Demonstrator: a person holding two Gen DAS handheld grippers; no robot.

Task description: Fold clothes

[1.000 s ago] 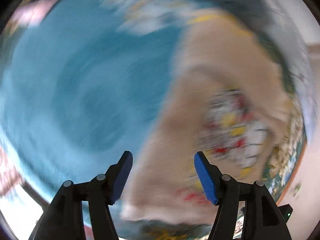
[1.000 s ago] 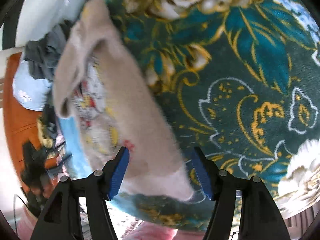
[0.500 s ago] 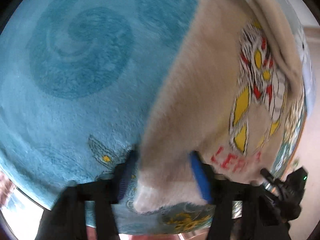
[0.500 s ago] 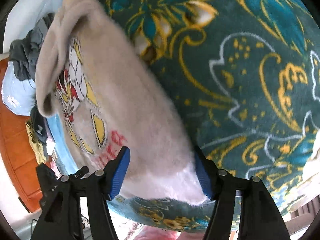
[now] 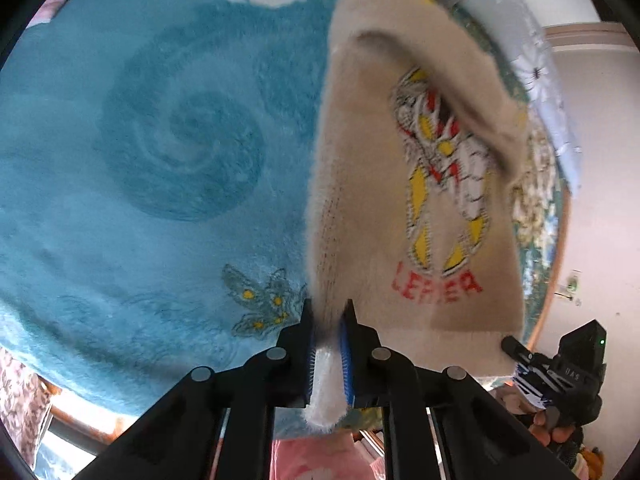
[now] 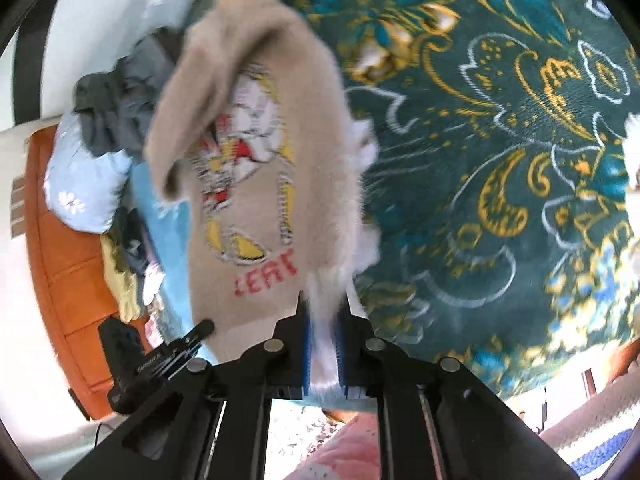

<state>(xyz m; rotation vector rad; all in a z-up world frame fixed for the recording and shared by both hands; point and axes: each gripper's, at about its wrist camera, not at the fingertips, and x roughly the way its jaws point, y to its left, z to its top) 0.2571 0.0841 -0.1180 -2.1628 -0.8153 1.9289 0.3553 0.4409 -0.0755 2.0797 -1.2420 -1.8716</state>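
Observation:
A fuzzy beige sweater with a cartoon print and red letters hangs lifted above the bed. In the left wrist view, my left gripper is shut on one bottom corner, and white hem fabric is pinched between the blue pads. My right gripper has its jaws closing on the other bottom corner of the sweater, and the pads press the fabric. A sleeve flops over the print. Each gripper shows at the edge of the other's view: the right gripper, the left gripper.
A blue swirl-patterned blanket lies under the left side, a dark green floral blanket under the right. Grey clothes and a light blue pillow are heaped by the orange headboard.
Both grippers went from open around the sweater's bottom edge to shut on its corners. The sweater has risen off the blankets and now hangs stretched between them.

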